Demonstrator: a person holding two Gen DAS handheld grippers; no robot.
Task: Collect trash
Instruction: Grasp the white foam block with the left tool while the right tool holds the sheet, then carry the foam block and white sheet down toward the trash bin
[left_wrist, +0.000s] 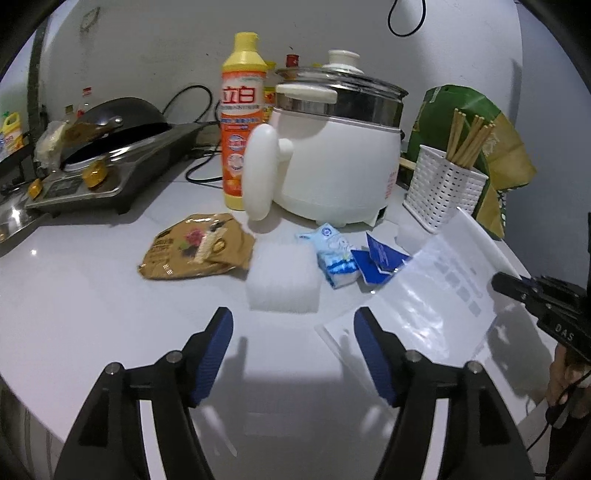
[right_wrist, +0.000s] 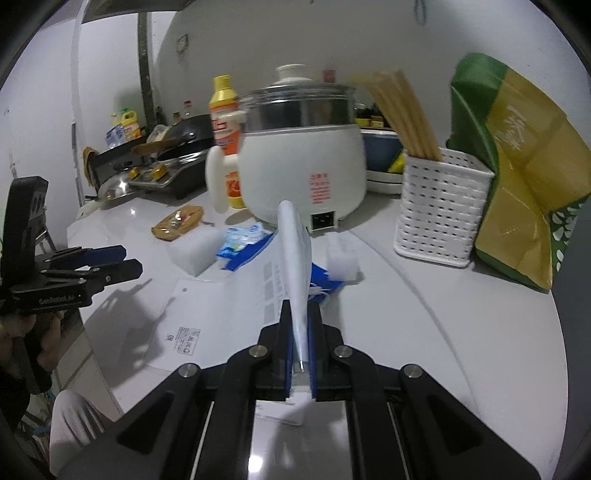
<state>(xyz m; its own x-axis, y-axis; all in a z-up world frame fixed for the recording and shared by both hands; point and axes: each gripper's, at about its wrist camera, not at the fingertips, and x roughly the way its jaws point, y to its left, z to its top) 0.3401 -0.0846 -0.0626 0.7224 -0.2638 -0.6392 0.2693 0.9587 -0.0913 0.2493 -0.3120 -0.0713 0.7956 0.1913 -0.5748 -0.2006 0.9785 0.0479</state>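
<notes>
My left gripper hangs open over the white counter, with nothing between its blue pads. Just beyond it lies a white foam block. A brown snack wrapper lies to its left, a blue-and-white tissue packet and torn blue paper to its right. My right gripper is shut on a clear plastic bag, lifting its near edge off the counter. The same bag shows in the left wrist view, with the right gripper at its right edge.
A white electric pot, an orange detergent bottle and a stove with a wok stand behind the trash. A white chopstick basket and a green bag stand at the right. A small foam piece lies near the basket.
</notes>
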